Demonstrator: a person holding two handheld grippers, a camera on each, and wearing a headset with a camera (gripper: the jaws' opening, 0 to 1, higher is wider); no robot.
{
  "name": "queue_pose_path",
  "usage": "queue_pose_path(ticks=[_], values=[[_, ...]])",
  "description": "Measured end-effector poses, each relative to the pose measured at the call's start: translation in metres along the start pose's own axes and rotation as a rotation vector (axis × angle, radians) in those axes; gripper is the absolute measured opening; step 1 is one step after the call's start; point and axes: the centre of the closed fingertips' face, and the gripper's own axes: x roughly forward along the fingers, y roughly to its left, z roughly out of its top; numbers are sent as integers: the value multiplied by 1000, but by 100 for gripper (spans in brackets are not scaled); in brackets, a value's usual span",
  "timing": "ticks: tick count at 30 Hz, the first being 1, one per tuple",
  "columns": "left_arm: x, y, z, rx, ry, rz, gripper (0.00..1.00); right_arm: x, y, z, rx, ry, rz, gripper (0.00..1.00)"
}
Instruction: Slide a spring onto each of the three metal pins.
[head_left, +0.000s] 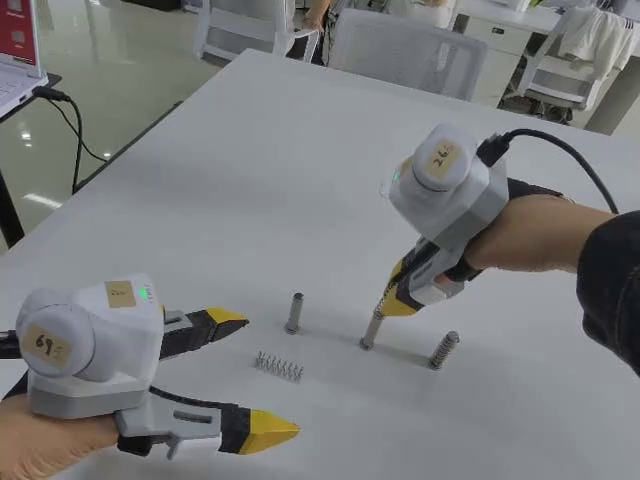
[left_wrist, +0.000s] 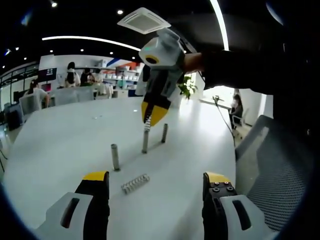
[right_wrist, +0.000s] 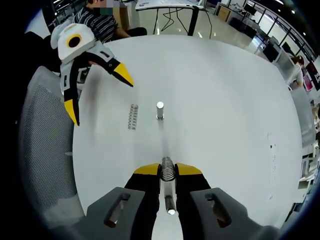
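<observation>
Three metal pins stand upright on the white table (head_left: 250, 180). The left pin (head_left: 295, 312) (left_wrist: 115, 157) (right_wrist: 160, 110) is bare. The right pin (head_left: 443, 350) (left_wrist: 164, 133) wears a spring. My right gripper (head_left: 390, 302) (left_wrist: 151, 116) (right_wrist: 168, 169) is shut on a spring (left_wrist: 147, 126) (right_wrist: 168, 176) at the top of the middle pin (head_left: 370, 330) (left_wrist: 145, 142). Another loose spring (head_left: 278, 366) (left_wrist: 135, 183) (right_wrist: 132, 116) lies flat near the bare pin. My left gripper (head_left: 250, 375) (left_wrist: 155, 177) (right_wrist: 95, 75) hovers open and holds nothing, just short of that spring.
Grey mesh chairs (head_left: 400, 50) stand along the table's far edge. A laptop (head_left: 18, 50) with a black cable (head_left: 70, 120) sits on a separate desk at the upper left. The table's left edge (head_left: 110, 160) runs diagonally.
</observation>
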Motion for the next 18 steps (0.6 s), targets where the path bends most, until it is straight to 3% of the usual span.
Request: queue_pose_path(ticks=[18], values=[[-1,3,-2,-8,3,0,70,28,-6,-11,11,45,24,8]])
